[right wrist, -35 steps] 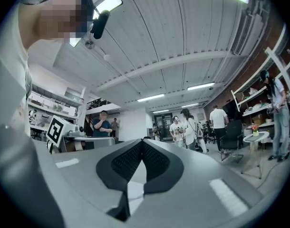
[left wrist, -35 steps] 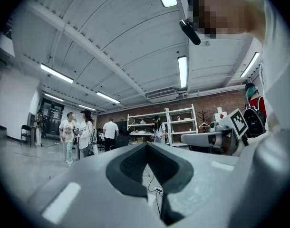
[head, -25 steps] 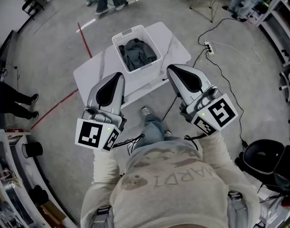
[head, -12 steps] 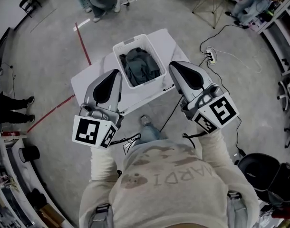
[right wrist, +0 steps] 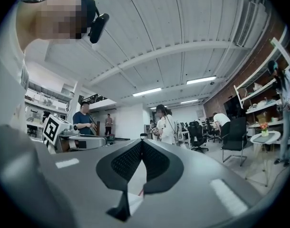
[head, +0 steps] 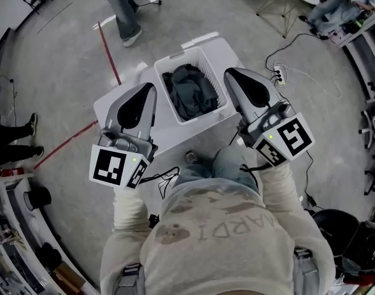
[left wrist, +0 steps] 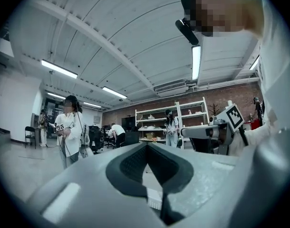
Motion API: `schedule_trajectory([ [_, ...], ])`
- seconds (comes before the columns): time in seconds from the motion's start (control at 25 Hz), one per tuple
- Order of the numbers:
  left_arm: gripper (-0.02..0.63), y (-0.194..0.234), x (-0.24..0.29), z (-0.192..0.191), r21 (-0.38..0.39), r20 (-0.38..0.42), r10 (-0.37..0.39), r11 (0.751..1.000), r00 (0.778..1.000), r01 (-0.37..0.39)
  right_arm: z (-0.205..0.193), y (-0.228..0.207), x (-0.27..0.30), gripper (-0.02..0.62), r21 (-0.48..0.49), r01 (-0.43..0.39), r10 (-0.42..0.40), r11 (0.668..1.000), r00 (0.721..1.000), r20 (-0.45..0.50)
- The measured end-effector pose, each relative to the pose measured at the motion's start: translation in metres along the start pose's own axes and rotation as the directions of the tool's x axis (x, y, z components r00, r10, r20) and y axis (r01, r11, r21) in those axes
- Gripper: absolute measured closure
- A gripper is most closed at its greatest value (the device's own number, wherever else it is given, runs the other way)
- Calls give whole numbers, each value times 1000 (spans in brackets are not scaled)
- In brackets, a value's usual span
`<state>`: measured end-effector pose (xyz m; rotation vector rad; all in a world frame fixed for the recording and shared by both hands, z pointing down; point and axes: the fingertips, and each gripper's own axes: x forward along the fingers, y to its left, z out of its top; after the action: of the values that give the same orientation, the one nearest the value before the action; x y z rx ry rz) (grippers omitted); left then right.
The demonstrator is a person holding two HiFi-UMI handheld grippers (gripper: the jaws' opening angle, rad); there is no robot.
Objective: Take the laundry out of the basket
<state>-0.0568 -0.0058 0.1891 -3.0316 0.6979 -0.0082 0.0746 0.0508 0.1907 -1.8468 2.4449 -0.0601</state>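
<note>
Plainly nothing is gripped yet: the laundry (head: 190, 91), a dark heap, lies in the basket (head: 179, 55) on the counter (head: 169, 134), which the head view shows flanked by the two grippers. The risks, as I judge them: jaws going in closed would only prod the heap, and a pull on a snagged fold could drag the light basket or tip it off the counter. The left gripper (head: 149, 88) has its jaws pressed together on nothing, and the right gripper (head: 230, 74) likewise, jaws together and empty.
</note>
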Motion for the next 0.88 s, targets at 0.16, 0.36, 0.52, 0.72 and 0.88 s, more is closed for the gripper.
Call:
schedule_trajectory([
  [0.16, 606, 18, 6, -9, -17, -4, 17, 1000, 1000, -17, -9, -9, 25, 568, 0, -16, 16, 1000, 999, -29],
  [0.36, 606, 40, 12, -13, -28, -2, 64, 998, 998, -64, -19, -23, 58, 566, 14, -66, 67, 998, 996, -62],
  [0.52, 606, 59, 17, -13, -41, 2, 140, 989, 990, -140, -31, -36, 93, 566, 22, -148, 149, 989, 982, -112],
  [0.72, 606, 76, 32, -15, -44, 5, 216, 976, 976, -215, -56, -53, 130, 554, 26, -240, 241, 970, 953, -183],
  [0.88, 606, 83, 44, -22, -44, 2, 292, 956, 956, -292, -90, -64, 154, 540, 50, -329, 330, 943, 907, -260],
])
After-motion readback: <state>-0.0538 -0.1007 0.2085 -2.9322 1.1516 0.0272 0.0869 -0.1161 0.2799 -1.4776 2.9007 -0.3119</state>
